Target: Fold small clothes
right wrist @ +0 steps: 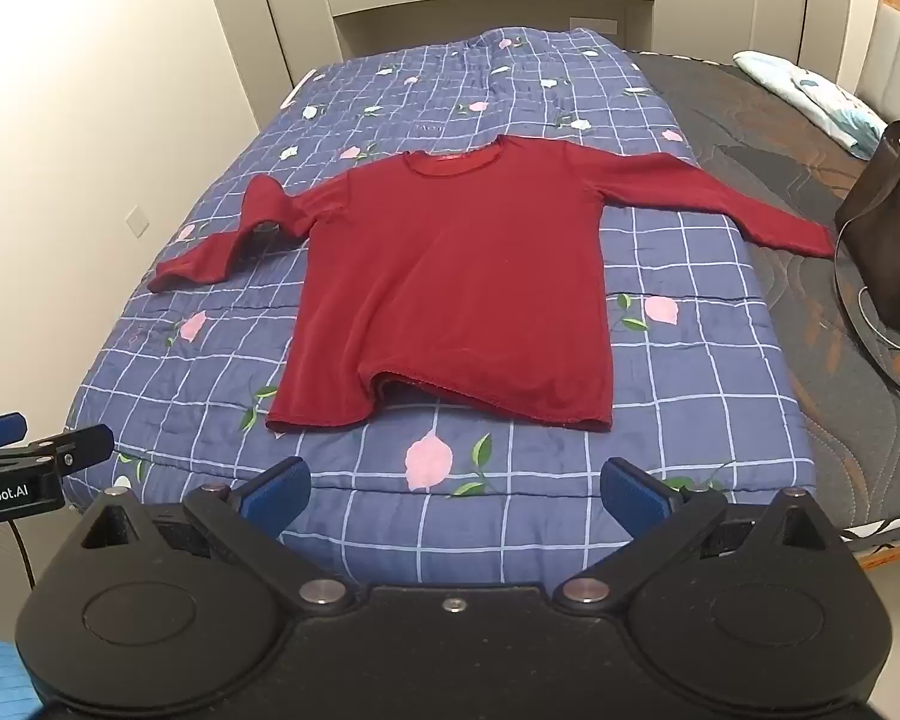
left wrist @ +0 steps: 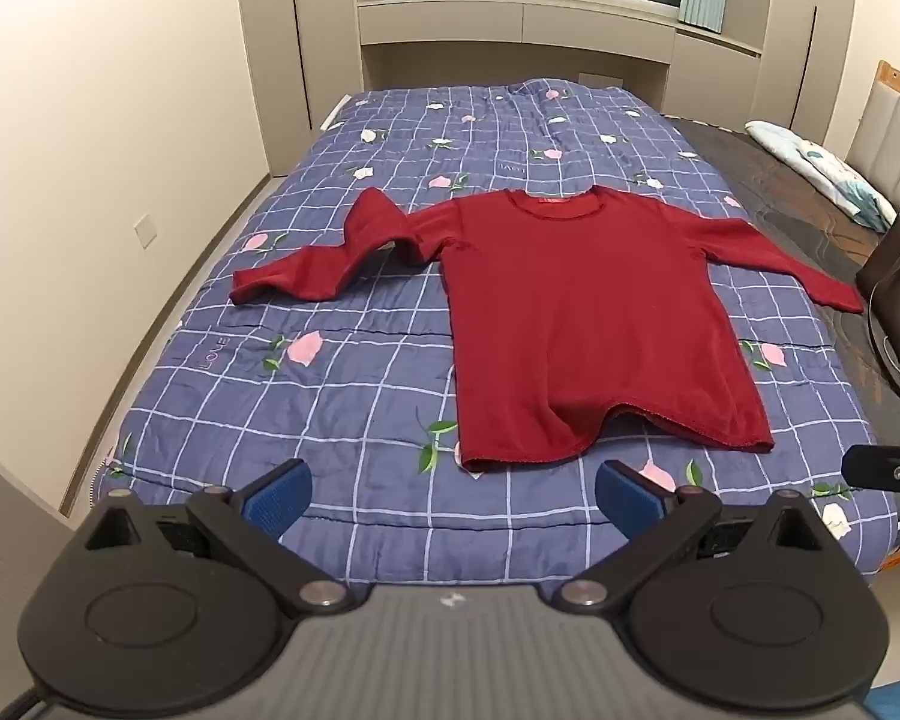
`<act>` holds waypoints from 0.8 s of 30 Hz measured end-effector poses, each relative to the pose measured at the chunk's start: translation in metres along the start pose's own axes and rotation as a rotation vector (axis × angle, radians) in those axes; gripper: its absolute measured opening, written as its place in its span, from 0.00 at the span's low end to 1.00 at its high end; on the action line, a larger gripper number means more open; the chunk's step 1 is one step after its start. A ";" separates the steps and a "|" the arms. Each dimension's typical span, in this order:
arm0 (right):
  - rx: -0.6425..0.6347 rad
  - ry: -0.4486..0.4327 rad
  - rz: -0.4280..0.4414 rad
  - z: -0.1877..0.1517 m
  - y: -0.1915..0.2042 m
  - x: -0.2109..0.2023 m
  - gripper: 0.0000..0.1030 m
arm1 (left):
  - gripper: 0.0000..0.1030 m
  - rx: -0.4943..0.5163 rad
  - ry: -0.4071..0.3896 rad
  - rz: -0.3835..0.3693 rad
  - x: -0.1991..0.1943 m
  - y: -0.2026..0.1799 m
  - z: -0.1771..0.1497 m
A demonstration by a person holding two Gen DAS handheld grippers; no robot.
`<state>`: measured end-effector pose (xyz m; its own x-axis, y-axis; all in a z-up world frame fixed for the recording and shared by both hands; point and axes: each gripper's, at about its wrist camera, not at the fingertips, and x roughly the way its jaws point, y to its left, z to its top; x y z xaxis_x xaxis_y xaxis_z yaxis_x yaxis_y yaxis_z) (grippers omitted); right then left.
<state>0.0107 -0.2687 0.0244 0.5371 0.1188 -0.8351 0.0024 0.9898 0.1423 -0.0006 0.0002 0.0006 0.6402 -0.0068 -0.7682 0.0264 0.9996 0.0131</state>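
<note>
Both grippers, left (left wrist: pixel 453 501) and right (right wrist: pixel 456 498), gape empty short of the red top (left wrist: pixel 576 312) spread on the quilt (left wrist: pixel 342 384). Straighten the kinked, possibly twisted, sleeve (left wrist: pixel 330 264) first, then fold inward.

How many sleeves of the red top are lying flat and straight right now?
1. The right-hand sleeve of the red top lies straight toward the brown bag; the left-hand sleeve is bunched and twisted on the quilt.

My right gripper (right wrist: pixel 453 495) hangs wide open above the near quilt (right wrist: pixel 690 360); the red long-sleeved top (right wrist: pixel 462 276) lies spread beyond.
</note>
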 end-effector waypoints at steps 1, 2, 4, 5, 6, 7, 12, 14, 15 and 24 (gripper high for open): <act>0.000 0.001 0.002 0.000 0.000 0.000 0.99 | 1.00 0.003 -0.001 0.001 0.000 0.000 0.000; 0.002 0.005 0.006 0.001 0.000 0.001 0.99 | 1.00 0.006 -0.001 0.001 -0.001 0.000 0.000; 0.002 0.009 0.008 0.001 0.000 0.001 0.99 | 1.00 0.017 0.017 0.008 0.005 -0.003 -0.001; 0.001 0.011 0.009 0.001 0.001 0.001 0.99 | 1.00 0.016 0.018 0.008 0.003 -0.003 0.000; 0.000 0.012 0.009 0.002 0.001 0.001 0.99 | 1.00 0.016 0.021 0.004 0.003 -0.003 0.001; -0.002 0.014 0.009 0.001 0.002 0.002 0.99 | 1.00 0.009 0.017 -0.002 0.003 -0.002 0.001; -0.006 0.024 0.005 -0.005 0.001 0.007 0.99 | 1.00 0.012 0.021 -0.001 0.007 -0.001 0.000; -0.006 0.028 0.006 -0.004 0.001 0.009 0.99 | 1.00 0.012 0.024 -0.001 0.008 -0.002 0.000; 0.001 0.036 0.007 0.000 0.000 0.008 0.99 | 1.00 0.011 0.026 0.000 0.009 -0.002 -0.001; 0.010 0.045 0.003 0.001 -0.005 0.010 0.99 | 1.00 0.018 0.039 0.001 0.012 -0.005 0.001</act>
<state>0.0166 -0.2725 0.0154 0.4988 0.1256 -0.8576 0.0094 0.9886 0.1502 0.0076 -0.0049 -0.0076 0.6096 -0.0039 -0.7927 0.0392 0.9989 0.0253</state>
